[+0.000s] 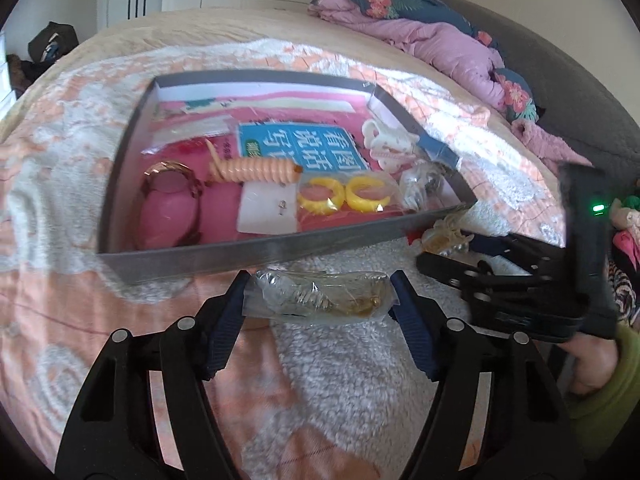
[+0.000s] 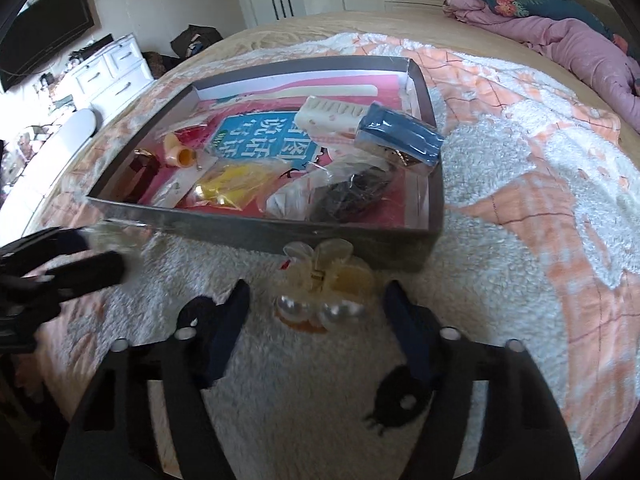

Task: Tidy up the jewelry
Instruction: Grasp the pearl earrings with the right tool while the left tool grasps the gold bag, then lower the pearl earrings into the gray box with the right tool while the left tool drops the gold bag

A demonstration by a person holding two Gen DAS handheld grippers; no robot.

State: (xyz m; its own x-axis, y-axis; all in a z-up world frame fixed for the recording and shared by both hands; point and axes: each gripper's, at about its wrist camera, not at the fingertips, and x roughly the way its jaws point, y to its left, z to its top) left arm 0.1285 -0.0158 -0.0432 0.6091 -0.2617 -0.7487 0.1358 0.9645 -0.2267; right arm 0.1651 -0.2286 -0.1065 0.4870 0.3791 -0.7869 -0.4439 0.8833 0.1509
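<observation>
A shallow grey box (image 1: 240, 250) lies on the peach and white blanket and holds several pieces: two yellow rings in a bag (image 1: 344, 196), an orange spiral hair tie (image 1: 256, 170), a white claw clip (image 1: 386, 142). My left gripper (image 1: 320, 300) is shut on a clear bag of gold jewelry (image 1: 316, 298), held just in front of the box's near wall. My right gripper (image 2: 318, 312) stands open on either side of a cream claw clip with pearls (image 2: 324, 280), which rests on the blanket against the box (image 2: 280, 232). The right gripper also shows in the left wrist view (image 1: 520, 280).
A blue booklet (image 1: 296, 144) lines the box, with a blue case (image 2: 400, 136) and a bag of dark items (image 2: 352, 192) in its right corner. A pink quilt (image 2: 580, 40) is heaped at the bed's far right. White drawers (image 2: 108, 76) stand left. A green-sleeved hand (image 1: 592, 364) holds the right gripper.
</observation>
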